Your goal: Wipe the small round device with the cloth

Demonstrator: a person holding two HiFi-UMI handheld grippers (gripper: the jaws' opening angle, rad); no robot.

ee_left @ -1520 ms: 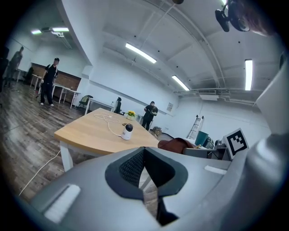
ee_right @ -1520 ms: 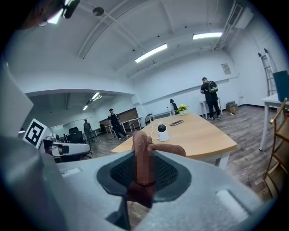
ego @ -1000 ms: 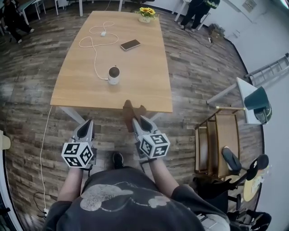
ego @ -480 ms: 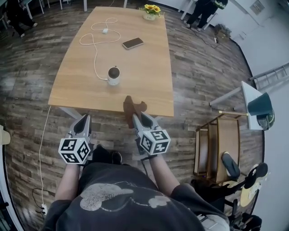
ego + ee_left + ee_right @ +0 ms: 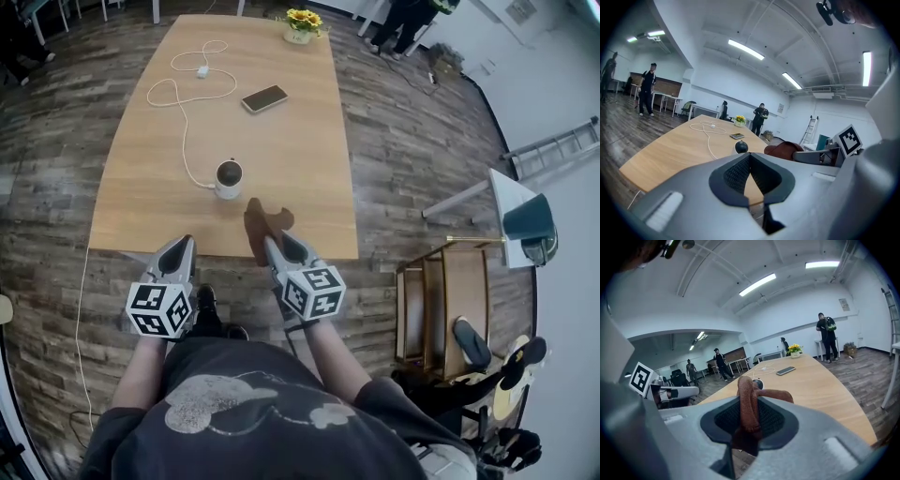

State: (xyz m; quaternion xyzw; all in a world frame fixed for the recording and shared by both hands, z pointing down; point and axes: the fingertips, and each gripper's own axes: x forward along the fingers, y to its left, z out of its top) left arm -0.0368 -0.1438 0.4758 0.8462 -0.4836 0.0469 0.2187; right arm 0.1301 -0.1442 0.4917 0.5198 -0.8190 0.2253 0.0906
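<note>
Right gripper (image 5: 279, 246) pinched the cloth (image 5: 261, 217) short of the device (image 5: 228, 178), seemingly readied for wiping; left gripper (image 5: 176, 255), jaws pressed together on nothing, hung farther from it.

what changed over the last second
Both came forward to the table edge: the right hand-held gripper now holds the brown cloth over the tabletop, nearer the small round device. Unchanged: right shut on the cloth, left hand-held gripper shut and empty; device not moved.
</note>
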